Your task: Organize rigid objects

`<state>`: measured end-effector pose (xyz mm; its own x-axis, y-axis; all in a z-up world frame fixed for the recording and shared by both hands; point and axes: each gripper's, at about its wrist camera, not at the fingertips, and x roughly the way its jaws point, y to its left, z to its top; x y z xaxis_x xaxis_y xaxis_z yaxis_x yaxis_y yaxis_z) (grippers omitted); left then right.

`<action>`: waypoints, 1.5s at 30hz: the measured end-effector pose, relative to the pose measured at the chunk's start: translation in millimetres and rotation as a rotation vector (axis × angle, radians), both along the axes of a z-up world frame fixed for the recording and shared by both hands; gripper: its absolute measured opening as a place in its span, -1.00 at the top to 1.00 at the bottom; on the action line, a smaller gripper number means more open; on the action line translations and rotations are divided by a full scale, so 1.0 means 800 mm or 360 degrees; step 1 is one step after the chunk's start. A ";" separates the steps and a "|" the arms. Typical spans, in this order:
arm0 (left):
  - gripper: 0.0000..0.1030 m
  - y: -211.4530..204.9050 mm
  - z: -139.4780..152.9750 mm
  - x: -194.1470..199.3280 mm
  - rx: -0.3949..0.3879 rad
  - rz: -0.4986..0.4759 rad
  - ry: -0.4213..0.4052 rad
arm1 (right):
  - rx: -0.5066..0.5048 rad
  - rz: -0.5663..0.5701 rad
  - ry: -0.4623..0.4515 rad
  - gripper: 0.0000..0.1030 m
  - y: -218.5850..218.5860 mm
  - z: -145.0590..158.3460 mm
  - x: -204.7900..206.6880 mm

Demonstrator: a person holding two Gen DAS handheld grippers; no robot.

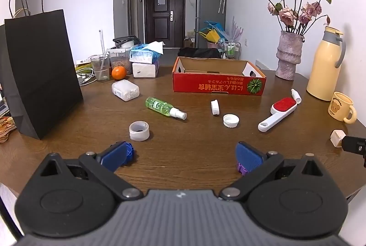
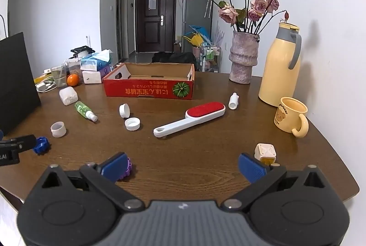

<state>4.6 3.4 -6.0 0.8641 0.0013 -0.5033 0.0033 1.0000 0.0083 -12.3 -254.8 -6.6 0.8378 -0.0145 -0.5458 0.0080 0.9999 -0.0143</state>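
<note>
Brown wooden table (image 1: 183, 154) in a white-walled room, dark door (image 1: 164, 12) at the far end. Red cardboard box (image 1: 218, 81), empty, far centre. Strewn nearer: green spray bottle (image 1: 163, 106), white caps (image 1: 231, 120), lint brush (image 1: 278, 113). Black bag (image 1: 41, 76) left; vase (image 1: 288, 55), yellow jug (image 1: 326, 63), mug (image 1: 342, 108) right. Left gripper (image 1: 183, 154) and right gripper (image 2: 183, 166): jaws wide, holding nothing.
</note>
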 end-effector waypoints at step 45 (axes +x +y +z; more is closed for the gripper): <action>-1.00 0.000 -0.008 0.001 -0.0009 0.0012 0.0053 | 0.0000 -0.0009 0.0045 -1.00 0.002 -0.010 0.004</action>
<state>5.1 3.0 -12.8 0.8469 0.0048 -0.5318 -0.0040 1.0000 0.0027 -8.8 -253.4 -14.6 0.8219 -0.0194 -0.5693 0.0133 0.9998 -0.0149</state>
